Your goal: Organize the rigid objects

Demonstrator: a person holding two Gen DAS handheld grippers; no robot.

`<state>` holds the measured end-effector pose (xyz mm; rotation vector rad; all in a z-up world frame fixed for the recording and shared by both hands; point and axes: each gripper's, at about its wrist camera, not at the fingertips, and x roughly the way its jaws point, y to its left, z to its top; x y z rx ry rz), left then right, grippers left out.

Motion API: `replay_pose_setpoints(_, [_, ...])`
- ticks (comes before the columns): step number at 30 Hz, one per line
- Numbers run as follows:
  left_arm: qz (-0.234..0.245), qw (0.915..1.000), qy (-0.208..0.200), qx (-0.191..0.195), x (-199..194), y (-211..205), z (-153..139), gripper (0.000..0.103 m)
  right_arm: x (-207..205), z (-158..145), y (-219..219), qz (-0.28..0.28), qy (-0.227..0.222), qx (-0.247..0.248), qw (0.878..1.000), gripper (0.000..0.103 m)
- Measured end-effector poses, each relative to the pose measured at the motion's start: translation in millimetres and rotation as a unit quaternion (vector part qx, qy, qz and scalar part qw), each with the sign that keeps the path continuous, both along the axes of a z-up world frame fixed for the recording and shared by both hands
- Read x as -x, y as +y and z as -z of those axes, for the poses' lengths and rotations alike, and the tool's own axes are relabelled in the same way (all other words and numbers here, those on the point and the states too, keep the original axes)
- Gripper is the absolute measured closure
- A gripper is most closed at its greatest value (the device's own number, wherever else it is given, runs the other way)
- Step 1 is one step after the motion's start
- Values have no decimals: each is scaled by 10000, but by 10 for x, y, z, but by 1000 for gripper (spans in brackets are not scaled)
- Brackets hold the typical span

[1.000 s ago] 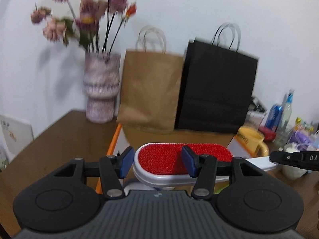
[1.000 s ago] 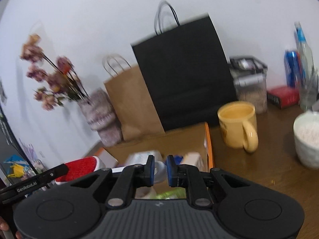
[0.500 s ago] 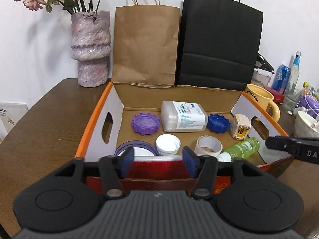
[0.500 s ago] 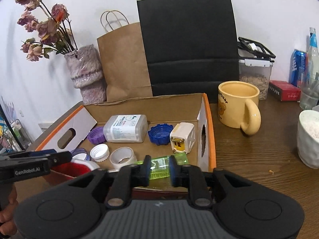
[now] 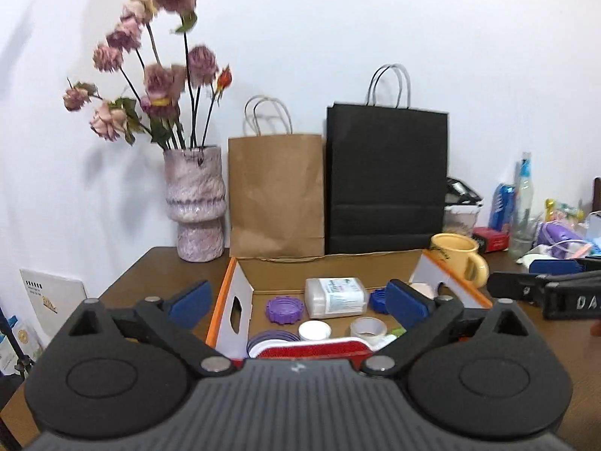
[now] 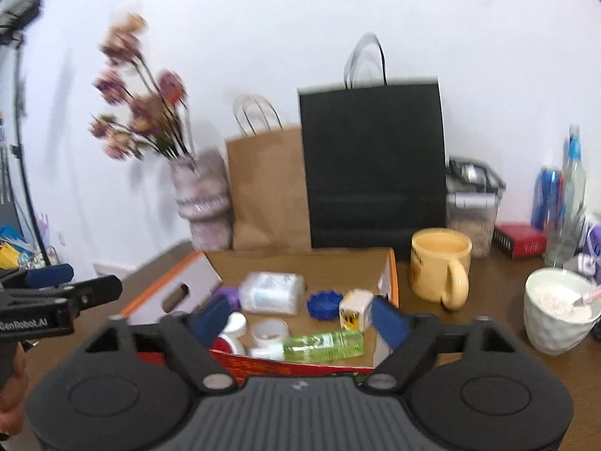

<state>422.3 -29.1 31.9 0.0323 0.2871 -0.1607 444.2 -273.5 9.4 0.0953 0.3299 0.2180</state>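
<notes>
A cardboard box with an orange rim (image 5: 221, 300) stands on the brown table. Inside lie a red lint brush (image 5: 311, 349) at the near edge, a purple lid (image 5: 284, 309), a white jar (image 5: 335, 297), a tape roll (image 5: 368, 327) and a green bottle (image 6: 323, 345). My left gripper (image 5: 298, 298) hovers at the box's near side, its jaws opening wide with nothing gripped. My right gripper (image 6: 300, 319) hangs over the box's (image 6: 393, 282) near right corner. Its jaws are also opening, and the green bottle lies below them, free of the pads.
A vase of dried flowers (image 5: 195, 203), a brown paper bag (image 5: 276, 195) and a black bag (image 5: 387, 180) stand against the wall behind the box. Right of the box are a yellow mug (image 6: 441, 263), a white bowl (image 6: 557, 308) and bottles (image 6: 571, 195).
The red brush went from held in the air to lying in the box. Both grippers have let go, opened wide and drawn back from the box.
</notes>
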Motion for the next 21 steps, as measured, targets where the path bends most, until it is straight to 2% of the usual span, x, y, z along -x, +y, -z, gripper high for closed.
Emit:
replay_pose_setpoints(4, [-169, 9996, -228, 61, 328, 33, -36, 1, 291, 39, 3, 105, -141, -82, 9998, 17])
replay_pose_setpoints(8, [-192, 9995, -193, 178, 552, 104, -62, 0, 556, 19, 11, 179, -215, -112, 9995, 17])
replay_pose_setpoints(16, [-265, 9985, -411, 253, 1055, 201, -137, 0, 1077, -79, 47, 191, -467, -110, 9987, 17])
replay_pose_setpoints(21, [-287, 9983, -442, 234, 1416, 224, -120, 0, 1454, -57, 70, 152, -434, -111, 9989, 17])
